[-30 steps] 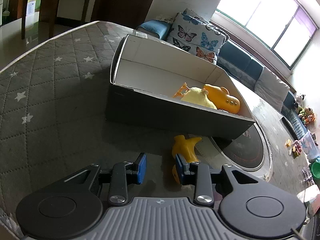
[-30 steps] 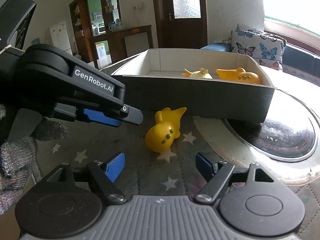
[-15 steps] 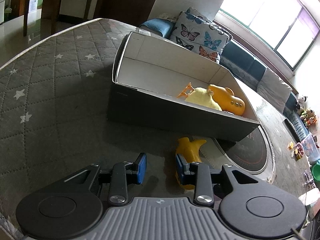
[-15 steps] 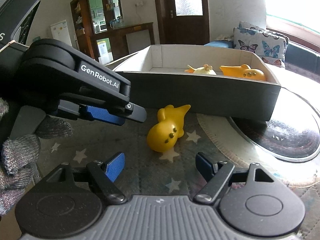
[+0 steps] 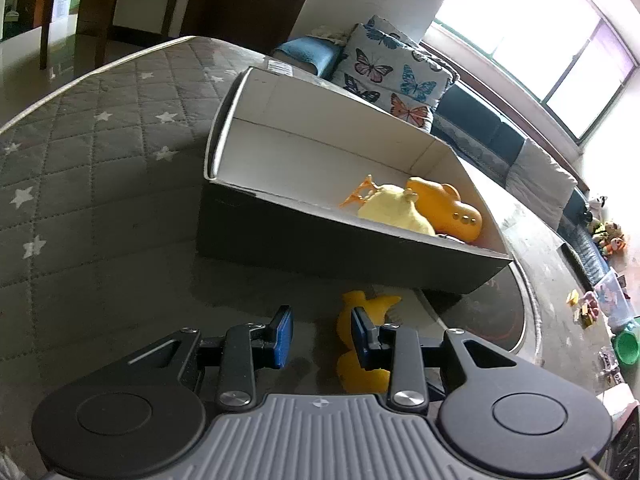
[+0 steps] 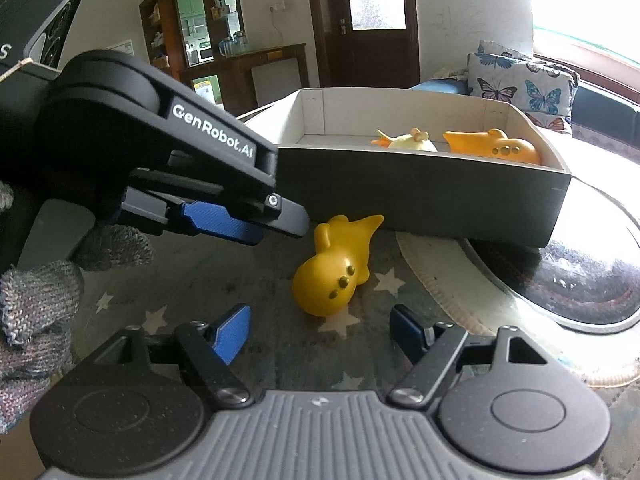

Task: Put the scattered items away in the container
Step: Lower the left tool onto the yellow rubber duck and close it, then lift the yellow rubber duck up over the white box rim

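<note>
The yellow toy (image 6: 336, 268) lies on the starred cloth (image 5: 92, 184), just in front of the box (image 6: 420, 196) at 12 o'clock from the right gripper (image 6: 320, 332), whose jaws stand wide apart, empty, low over the cloth. The left gripper (image 5: 322, 334) reaches in from 10 o'clock, tilted down, jaws parted and empty, its right finger overlapping the toy. Two toys (image 5: 420, 212) sit inside the box.

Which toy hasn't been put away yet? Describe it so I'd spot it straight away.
Find the long dark cardboard box with a white inside on the grey star-patterned quilted mat. Just in front of its outer wall, on the mat, lies a glossy yellow rubber whale-shaped toy with three dark dots. Unlike the orange toy and pale yellow toy, it lies outside the box.
</note>
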`<state>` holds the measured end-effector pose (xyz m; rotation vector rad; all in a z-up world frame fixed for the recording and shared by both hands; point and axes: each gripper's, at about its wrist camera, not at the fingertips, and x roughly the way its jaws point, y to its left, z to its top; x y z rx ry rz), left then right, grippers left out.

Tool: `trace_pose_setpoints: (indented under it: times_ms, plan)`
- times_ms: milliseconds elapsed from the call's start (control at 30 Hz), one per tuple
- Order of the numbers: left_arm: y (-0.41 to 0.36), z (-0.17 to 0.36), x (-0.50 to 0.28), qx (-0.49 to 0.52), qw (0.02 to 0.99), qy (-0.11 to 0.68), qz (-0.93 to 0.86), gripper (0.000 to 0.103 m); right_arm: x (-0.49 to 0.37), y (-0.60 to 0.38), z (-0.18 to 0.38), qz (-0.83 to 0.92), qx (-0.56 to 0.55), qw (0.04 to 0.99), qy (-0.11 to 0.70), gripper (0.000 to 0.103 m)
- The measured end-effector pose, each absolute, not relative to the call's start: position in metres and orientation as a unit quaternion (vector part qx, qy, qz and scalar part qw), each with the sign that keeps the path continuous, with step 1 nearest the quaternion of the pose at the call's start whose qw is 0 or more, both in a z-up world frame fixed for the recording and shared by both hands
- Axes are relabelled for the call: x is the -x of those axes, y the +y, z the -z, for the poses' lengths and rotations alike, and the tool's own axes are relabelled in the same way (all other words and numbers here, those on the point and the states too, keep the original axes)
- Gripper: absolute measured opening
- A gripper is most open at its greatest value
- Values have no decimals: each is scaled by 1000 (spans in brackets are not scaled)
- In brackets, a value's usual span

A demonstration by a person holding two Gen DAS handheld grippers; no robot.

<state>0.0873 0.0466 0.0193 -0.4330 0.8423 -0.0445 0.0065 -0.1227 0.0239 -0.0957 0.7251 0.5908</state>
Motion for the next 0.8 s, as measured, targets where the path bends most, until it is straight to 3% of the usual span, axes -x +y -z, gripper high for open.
trace_pose_setpoints:
  times_ms: [367,800]
  plan:
    - [36,-26,-100,200,891,403,56,35,-20,-119,-24,-282,38,893,349,74]
    - [23,-19,-120,168,883,431,81,35,-28,-116,-24,-287,34,892,348,57]
